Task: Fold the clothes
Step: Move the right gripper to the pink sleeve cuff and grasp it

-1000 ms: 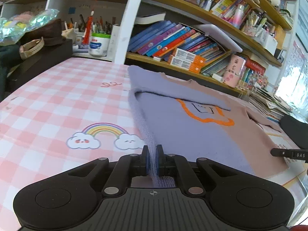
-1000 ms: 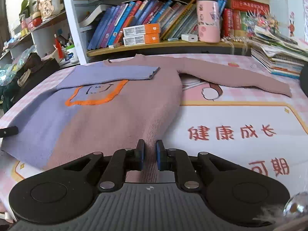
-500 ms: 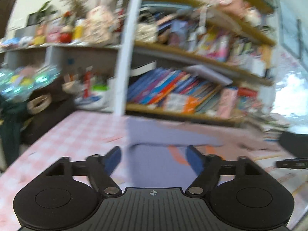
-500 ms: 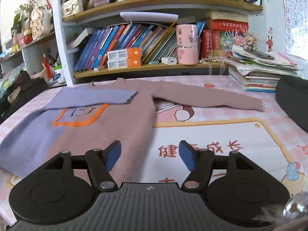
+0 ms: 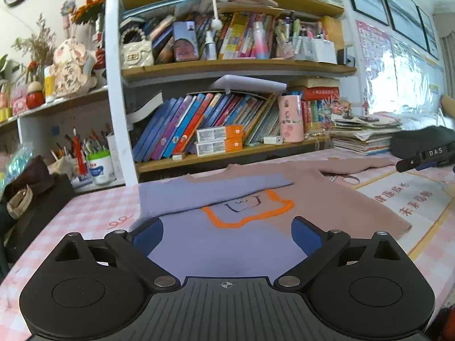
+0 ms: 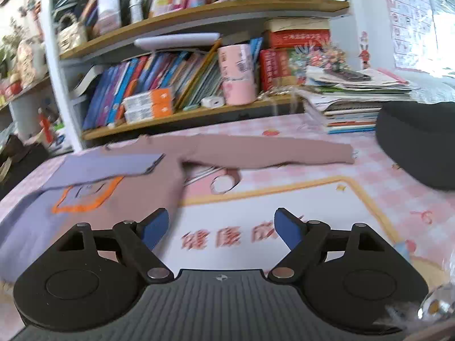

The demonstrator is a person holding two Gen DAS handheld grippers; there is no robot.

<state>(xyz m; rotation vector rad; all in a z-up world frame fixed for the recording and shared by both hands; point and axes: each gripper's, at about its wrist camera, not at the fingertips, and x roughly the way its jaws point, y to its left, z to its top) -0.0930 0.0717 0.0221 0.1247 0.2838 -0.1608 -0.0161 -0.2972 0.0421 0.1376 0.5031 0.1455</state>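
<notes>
Lying flat on the pink checked tablecloth [image 5: 93,213], the two-tone sweater [image 5: 321,201] fills the middle of the left wrist view, its lilac half toward 9 o'clock and its dusty-pink half toward 3 o'clock, with an orange-outlined motif [image 5: 250,210] between them. The lilac sleeve [image 5: 210,191] is folded across the chest, covering the top of the motif; the pink sleeve [image 6: 267,153] stretches out straight toward 3 o'clock in the right wrist view, ending near a dark rounded object [image 6: 421,147] at the edge.

The left gripper [image 5: 227,234] hangs above the lilac body panel with its blue-padded jaws spread wide, nothing between them. The right gripper [image 6: 221,226] is likewise released, jaws apart; its left pad sits over the sweater's pink hem edge, its right pad over the printed mat [image 6: 327,199] with red characters. Motion blur softens that view.

At 12 o'clock stands a bookshelf [image 5: 227,156] packed with leaning books, a pink cup [image 5: 290,119] and two orange-and-white boxes [image 5: 219,140].
</notes>
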